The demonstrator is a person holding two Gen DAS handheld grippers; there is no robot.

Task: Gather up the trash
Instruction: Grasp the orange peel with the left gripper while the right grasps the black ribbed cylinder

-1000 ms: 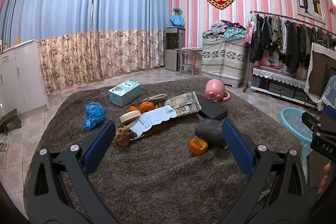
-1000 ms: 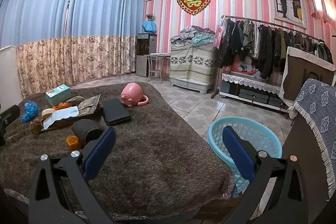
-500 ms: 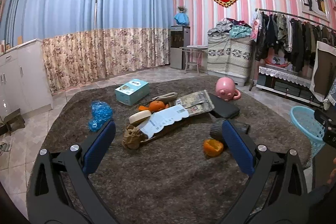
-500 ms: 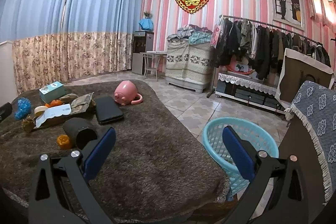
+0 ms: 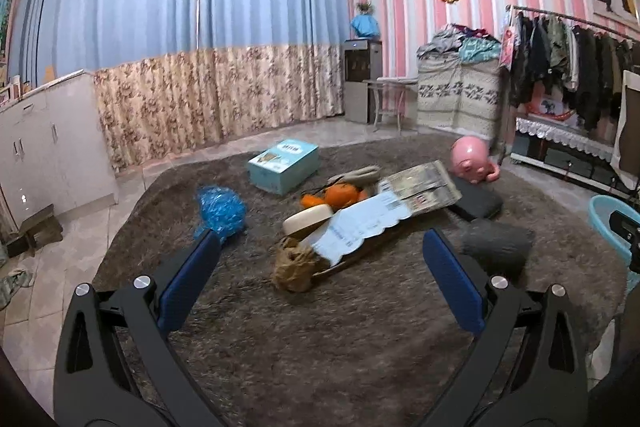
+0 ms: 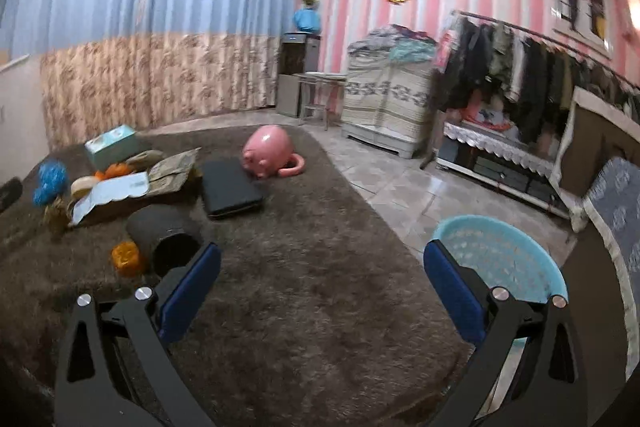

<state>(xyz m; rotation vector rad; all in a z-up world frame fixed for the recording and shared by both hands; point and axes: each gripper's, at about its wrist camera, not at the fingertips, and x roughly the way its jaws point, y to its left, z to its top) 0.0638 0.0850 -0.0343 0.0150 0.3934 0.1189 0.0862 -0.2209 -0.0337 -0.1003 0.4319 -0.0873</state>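
Observation:
On the brown shaggy carpet (image 5: 320, 327) lie a crumpled blue plastic bag (image 5: 221, 211), a brown crumpled paper wad (image 5: 294, 264), a white scalloped paper (image 5: 362, 223), orange peel (image 5: 334, 195) and a printed wrapper (image 5: 424, 183). An orange piece (image 6: 127, 259) lies by a dark roll (image 6: 164, 231). A light-blue basket (image 6: 500, 255) stands off the carpet at right. My left gripper (image 5: 320, 279) is open and empty, just short of the paper wad. My right gripper (image 6: 322, 283) is open and empty over the carpet.
A teal box (image 5: 284, 166), a pink piggy bank (image 5: 472, 159) and a black flat case (image 5: 478, 201) sit on the carpet. A white cabinet (image 5: 52, 143) stands at left. A clothes rack (image 6: 520, 75) and a covered chair (image 6: 616, 195) stand at right.
My left gripper has moved forward and left toward the litter pile, which looms larger. My right gripper has swung left, bringing the dark roll and orange piece nearer. Both stay open.

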